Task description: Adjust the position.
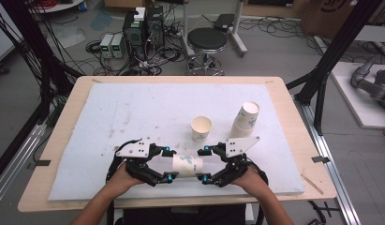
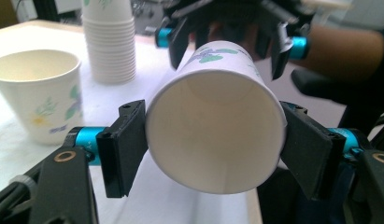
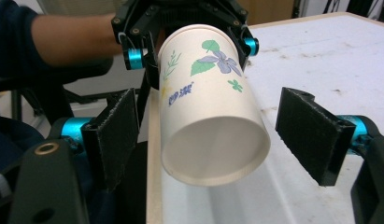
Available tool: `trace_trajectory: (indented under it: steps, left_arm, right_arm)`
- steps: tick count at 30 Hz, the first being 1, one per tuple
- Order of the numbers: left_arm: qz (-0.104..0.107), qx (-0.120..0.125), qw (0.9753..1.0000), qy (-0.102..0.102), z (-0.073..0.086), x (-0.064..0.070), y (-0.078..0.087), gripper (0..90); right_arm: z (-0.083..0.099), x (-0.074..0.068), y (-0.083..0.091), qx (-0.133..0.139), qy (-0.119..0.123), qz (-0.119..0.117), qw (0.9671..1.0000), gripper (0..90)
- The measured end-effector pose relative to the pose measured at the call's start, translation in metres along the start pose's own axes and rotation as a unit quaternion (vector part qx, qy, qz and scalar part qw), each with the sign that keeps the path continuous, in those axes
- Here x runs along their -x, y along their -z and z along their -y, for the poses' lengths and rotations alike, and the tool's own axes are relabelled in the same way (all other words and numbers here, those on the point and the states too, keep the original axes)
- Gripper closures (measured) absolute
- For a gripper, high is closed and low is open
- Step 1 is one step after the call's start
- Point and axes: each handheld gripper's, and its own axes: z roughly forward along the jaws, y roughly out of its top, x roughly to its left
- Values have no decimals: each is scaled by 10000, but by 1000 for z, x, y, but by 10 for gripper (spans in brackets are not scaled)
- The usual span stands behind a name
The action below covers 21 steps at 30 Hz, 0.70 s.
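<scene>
A white paper cup with a flower print [image 1: 187, 165] lies on its side near the front edge of the white mat, held between both grippers. My left gripper [image 1: 168, 164] is shut on the cup's rim end; in the left gripper view both pads press against the cup [image 2: 213, 135], whose open mouth faces the camera. My right gripper [image 1: 205, 164] stands around the base end. In the right gripper view its pads [image 3: 304, 130] stand apart from the cup [image 3: 208, 116], with a gap on each side.
Another paper cup [image 1: 201, 128] stands upright just behind the grippers, and a leaning stack of cups [image 1: 246, 120] is to its right. The white mat [image 1: 134, 112] covers a wooden table. A stool [image 1: 207, 42] and computer gear stand beyond the far edge.
</scene>
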Motion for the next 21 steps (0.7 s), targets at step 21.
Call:
trace_trajectory:
  steps: [21]
  left_arm:
    - [-454,-2152,9741,-524,-55,-5,3,269]
  right_arm:
    - [-32,-5,-26,-1312,879,726,9848,211]
